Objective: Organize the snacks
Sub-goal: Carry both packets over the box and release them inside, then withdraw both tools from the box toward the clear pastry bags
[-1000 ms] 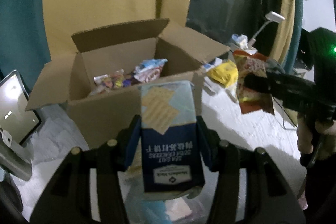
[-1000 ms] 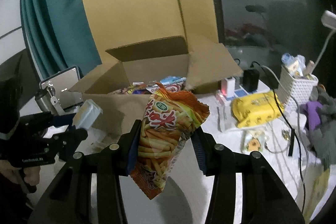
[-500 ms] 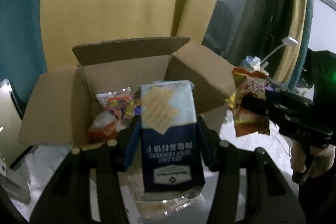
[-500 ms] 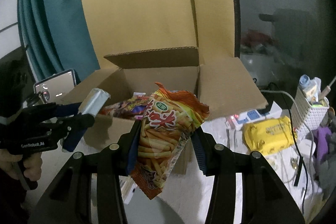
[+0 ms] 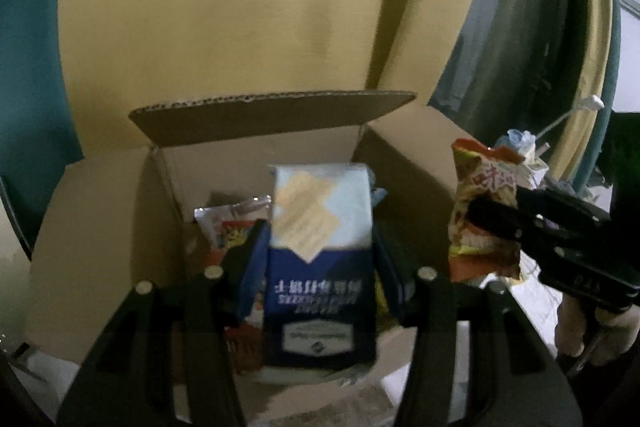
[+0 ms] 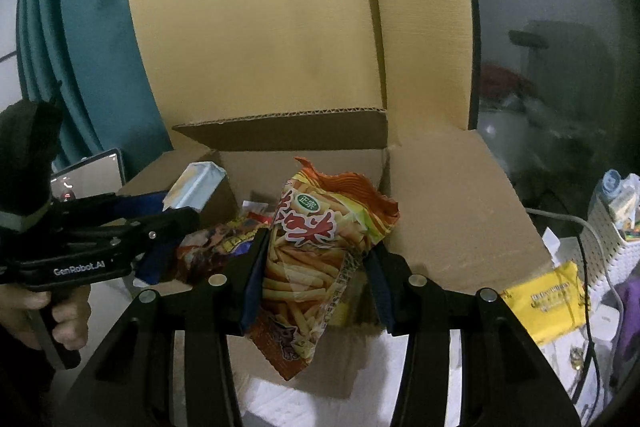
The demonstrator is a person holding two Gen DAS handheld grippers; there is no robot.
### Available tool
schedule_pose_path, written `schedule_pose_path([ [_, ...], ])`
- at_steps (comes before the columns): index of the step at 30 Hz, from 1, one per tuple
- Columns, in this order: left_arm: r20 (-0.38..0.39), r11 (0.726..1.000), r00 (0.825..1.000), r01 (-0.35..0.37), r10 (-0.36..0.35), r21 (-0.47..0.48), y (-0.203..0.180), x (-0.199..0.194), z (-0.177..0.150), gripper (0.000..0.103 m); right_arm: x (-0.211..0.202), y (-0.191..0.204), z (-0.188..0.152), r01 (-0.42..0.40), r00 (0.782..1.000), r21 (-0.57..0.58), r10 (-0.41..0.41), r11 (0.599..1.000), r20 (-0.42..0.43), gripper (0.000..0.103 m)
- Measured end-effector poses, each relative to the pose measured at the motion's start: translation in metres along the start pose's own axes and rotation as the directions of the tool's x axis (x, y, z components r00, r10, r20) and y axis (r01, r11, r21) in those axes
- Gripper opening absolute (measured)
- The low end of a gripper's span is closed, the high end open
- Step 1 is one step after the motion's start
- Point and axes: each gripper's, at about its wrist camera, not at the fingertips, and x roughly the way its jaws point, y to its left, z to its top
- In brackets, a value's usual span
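Left wrist view: left claw (image 5: 320,251) is clamped on the blue cracker pack (image 5: 320,267), pads on both long sides, pack upright with the cracker print up top. Ahead of and below it is the open cardboard box (image 5: 256,163), loose snack packets (image 5: 228,227) already lying inside at the near-left. Off to the right, the right claw (image 5: 490,223) pinches the orange fries bag (image 5: 484,211) across its middle; that bag looks to sit about over the box's right flap, not clearly over the opening. Right wrist view confirms: right claw (image 6: 316,263) closed on the fries bag (image 6: 320,247), bag crumpled and hanging below the pads, box interior just ahead; left claw (image 6: 176,223) with the cracker pack (image 6: 196,187) sits to the left near the left flap. Step, as I read it: drop both into the box. Advice: carry each past the near wall so it's over the opening before letting go; the pack is rigid, so lower and release flat into the free space right of the packets. Fries bag is soft and slippery, so keep the squeeze light and release low. Watch the flaps and keep both claws apart.
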Motion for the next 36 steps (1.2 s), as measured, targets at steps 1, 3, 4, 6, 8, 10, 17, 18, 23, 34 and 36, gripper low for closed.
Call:
schedule_pose_path([
  [1, -0.004, 1.000, 1.000, 0.003, -0.003, -0.005, 0.002, 0.002, 0.000, 0.053, 0.003, -0.001, 0.001, 0.005, 1.000, 0.002, -0.005, 1.000, 0.000, 0.048],
  [3, -0.003, 1.000, 1.000, 0.003, -0.003, -0.021, 0.007, 0.006, 0.001, 0.057, 0.010, -0.004, 0.005, 0.022, 1.000, 0.012, -0.023, 1.000, 0.005, 0.048],
  [4, -0.003, 1.000, 1.000, 0.004, -0.004, -0.028, 0.009, 0.007, 0.001, 0.068, 0.013, -0.006, 0.007, 0.030, 1.000, 0.020, -0.030, 0.999, 0.006, 0.048],
  [6, 0.003, 0.999, 1.000, 0.008, -0.008, -0.042, 0.013, 0.006, 0.001, 0.081, 0.019, -0.009, 0.010, 0.043, 0.999, 0.043, -0.043, 0.998, -0.003, 0.058],
  [8, 0.007, 0.999, 1.000, 0.003, -0.002, -0.044, 0.015, 0.003, 0.000, 0.082, 0.021, -0.010, 0.013, 0.051, 0.999, 0.055, -0.052, 0.997, 0.003, 0.076],
  [10, 0.012, 0.999, 1.000, -0.004, 0.005, -0.035, 0.014, -0.001, -0.001, 0.083, 0.020, -0.009, 0.014, 0.057, 0.998, 0.053, -0.057, 0.997, 0.008, 0.080],
  [17, 0.020, 1.000, 1.000, -0.004, 0.005, -0.020, 0.005, -0.023, -0.006, 0.083, 0.009, 0.004, 0.008, 0.051, 0.999, 0.009, -0.051, 0.999, -0.014, 0.080],
  [18, 0.021, 1.000, 1.000, -0.003, 0.003, -0.016, 0.002, -0.027, -0.007, 0.084, 0.005, 0.006, 0.007, 0.053, 0.999, 0.005, -0.053, 0.999, -0.014, 0.080],
  [23, 0.035, 1.000, 0.999, 0.004, -0.004, -0.002, -0.010, -0.050, -0.013, 0.084, -0.015, 0.016, 0.004, 0.056, 0.998, -0.012, -0.056, 0.998, -0.008, 0.080],
  [34, 0.062, 1.000, 0.998, 0.002, -0.002, 0.003, -0.024, -0.099, -0.032, 0.084, -0.060, 0.038, -0.006, 0.062, 0.998, -0.031, -0.061, 0.998, 0.016, 0.080],
  [36, 0.062, 1.000, 0.998, -0.002, 0.002, 0.006, -0.026, -0.107, -0.037, 0.084, -0.067, 0.042, -0.009, 0.062, 0.998, -0.035, -0.061, 0.997, 0.021, 0.080],
])
